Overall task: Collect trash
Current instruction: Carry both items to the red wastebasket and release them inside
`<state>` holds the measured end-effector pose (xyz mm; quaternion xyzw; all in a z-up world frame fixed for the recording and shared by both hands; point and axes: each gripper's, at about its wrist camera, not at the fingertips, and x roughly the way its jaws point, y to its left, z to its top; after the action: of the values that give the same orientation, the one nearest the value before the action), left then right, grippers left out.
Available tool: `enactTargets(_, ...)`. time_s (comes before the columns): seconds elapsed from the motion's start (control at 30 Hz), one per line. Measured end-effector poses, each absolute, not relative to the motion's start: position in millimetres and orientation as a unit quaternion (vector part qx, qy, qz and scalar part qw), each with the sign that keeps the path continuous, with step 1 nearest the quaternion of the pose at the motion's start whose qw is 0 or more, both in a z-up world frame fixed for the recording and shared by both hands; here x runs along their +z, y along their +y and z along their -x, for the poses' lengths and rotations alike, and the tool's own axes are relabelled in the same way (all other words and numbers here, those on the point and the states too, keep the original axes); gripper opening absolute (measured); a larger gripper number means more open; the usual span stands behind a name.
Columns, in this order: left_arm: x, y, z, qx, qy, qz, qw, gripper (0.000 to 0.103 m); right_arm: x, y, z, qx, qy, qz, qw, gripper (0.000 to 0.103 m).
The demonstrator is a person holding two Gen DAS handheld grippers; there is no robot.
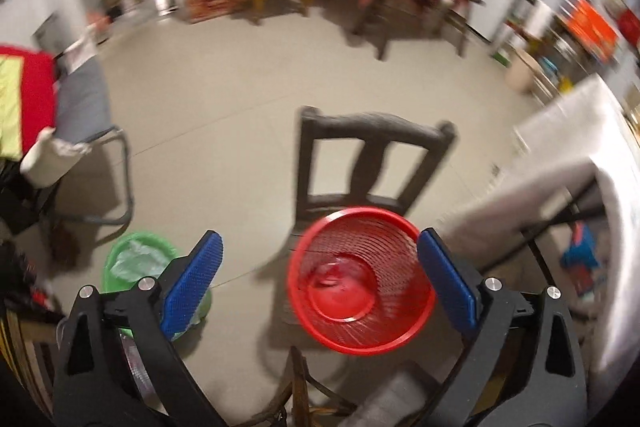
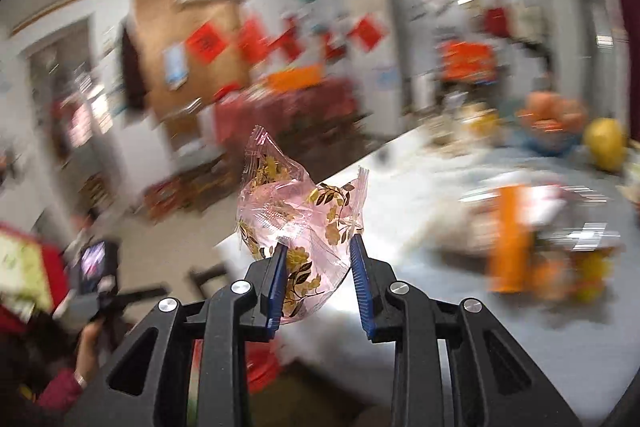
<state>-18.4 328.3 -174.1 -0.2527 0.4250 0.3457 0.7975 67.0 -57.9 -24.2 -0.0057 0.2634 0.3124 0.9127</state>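
Below my left gripper [image 1: 318,281] I see a red bin [image 1: 360,281] with something reddish, blurred, at its bottom. A green bin [image 1: 138,259] with a liner stands to its left. My left jaws are spread wide, nothing between them. My right gripper [image 2: 318,247] is clenched on a pink wrapper [image 2: 298,203], which stands upright above the table [image 2: 460,327].

1. Left wrist view: the bin [image 1: 360,281] lies between the fingers of the left claw [image 1: 318,277], below them, nearer the right one.
2. A chair [image 1: 372,163] stands just beyond the bin.
3. A second bin [image 1: 138,261] sits behind the left finger.
4. Right wrist view: a wrapper [image 2: 298,215] sits in the right claw [image 2: 318,247]; the worktop [image 2: 420,211] spreads ahead and right.
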Motion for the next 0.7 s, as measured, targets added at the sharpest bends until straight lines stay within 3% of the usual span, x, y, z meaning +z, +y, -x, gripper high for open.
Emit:
enactTargets(0.3,-177,379,57,0.413,0.391,0.321,0.757,0.095,-107,119,-54,0.426,0.369,0.133,0.815,0.032)
enactTargets(0.37,-178,385,62,0.42,0.388,0.33,0.751,0.095,-132,147,-55,0.426,0.39,0.161,0.801,0.039)
enactTargets(0.43,-182,388,63,0.42,0.395,0.332,0.746,0.095,-155,166,-55,0.421,0.406,0.182,0.79,0.055)
enactTargets(0.53,-188,388,61,0.409,0.409,0.338,0.742,0.095,-177,185,-52,0.407,0.419,0.207,0.785,0.055)
enactTargets(0.7,-189,383,57,0.402,0.411,0.336,0.746,0.095,-160,169,-51,0.416,0.409,0.182,0.791,0.06)
